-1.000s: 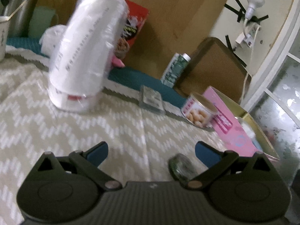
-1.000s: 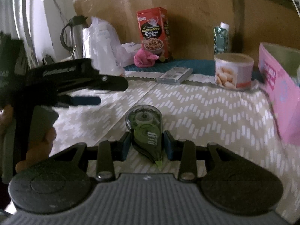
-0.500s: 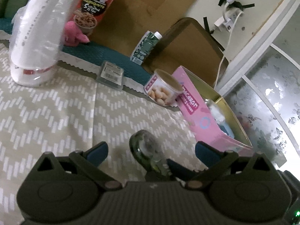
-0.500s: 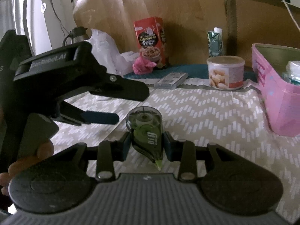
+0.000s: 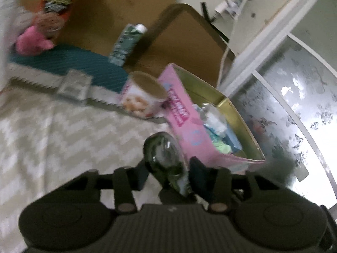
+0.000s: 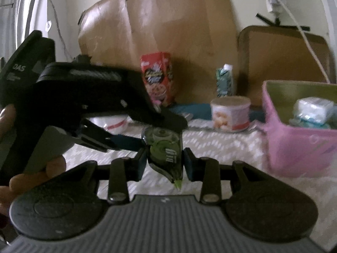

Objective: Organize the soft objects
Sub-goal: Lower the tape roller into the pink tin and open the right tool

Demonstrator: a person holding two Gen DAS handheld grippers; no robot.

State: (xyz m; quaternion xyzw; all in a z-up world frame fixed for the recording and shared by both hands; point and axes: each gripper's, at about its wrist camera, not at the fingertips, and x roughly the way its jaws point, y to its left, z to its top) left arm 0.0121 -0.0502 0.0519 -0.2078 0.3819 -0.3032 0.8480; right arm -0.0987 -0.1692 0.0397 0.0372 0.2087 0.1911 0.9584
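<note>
Held above the chevron cloth point(image 5: 52, 137) beside the pink box point(image 6: 294, 147): correction tape dispenser point(image 6: 164, 149), pinched in right gripper point(image 6: 164, 160) and left gripper point(image 5: 166, 168), the latter just closed on it. Probably light, rigid, slick plastic. Best gripped across the flat sides, clear of the green tip.

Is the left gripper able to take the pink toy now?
Probably not: the left gripper has just closed its jaws on the green tape dispenser, which the right gripper also holds; the toy lies far back.
</note>
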